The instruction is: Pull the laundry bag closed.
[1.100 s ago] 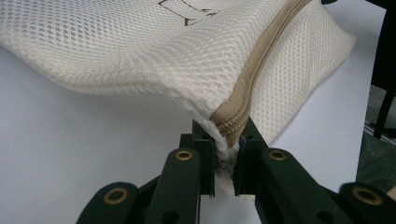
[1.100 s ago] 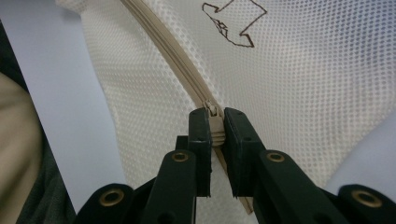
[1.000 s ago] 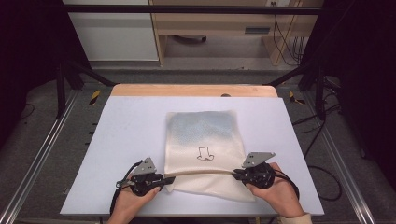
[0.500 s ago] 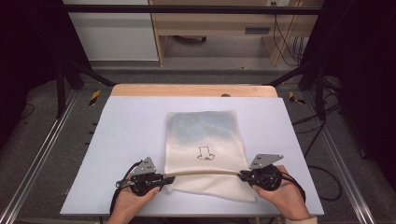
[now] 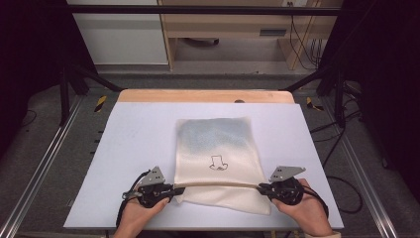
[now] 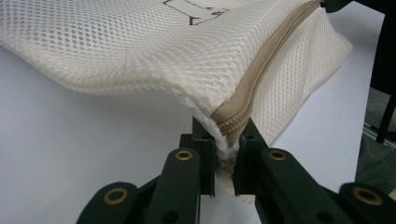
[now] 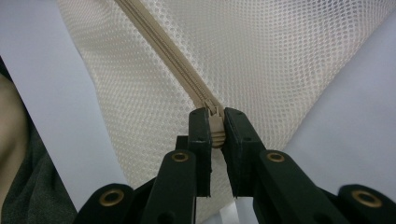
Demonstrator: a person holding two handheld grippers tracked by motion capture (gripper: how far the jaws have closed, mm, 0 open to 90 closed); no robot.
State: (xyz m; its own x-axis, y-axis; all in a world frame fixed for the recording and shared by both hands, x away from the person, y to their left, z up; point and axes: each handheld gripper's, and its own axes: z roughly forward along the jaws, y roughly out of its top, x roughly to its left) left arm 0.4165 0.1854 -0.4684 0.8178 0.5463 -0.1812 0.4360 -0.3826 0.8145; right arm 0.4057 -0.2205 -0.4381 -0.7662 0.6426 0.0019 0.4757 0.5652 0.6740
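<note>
Now | mesh bag [image 5: 218,153]: cream netting, tan zipper [image 5: 218,184], flat on table [image 5: 133,134]

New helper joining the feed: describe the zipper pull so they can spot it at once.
On the white table lies a cream mesh bag with a tan zipper along its near edge. The zipper pull sits at that zipper's right end, pinched by the right tongs.

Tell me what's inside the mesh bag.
A grey-blue shade shows through the bag's far half; what it is stays hidden. The zipper looks closed.
</note>
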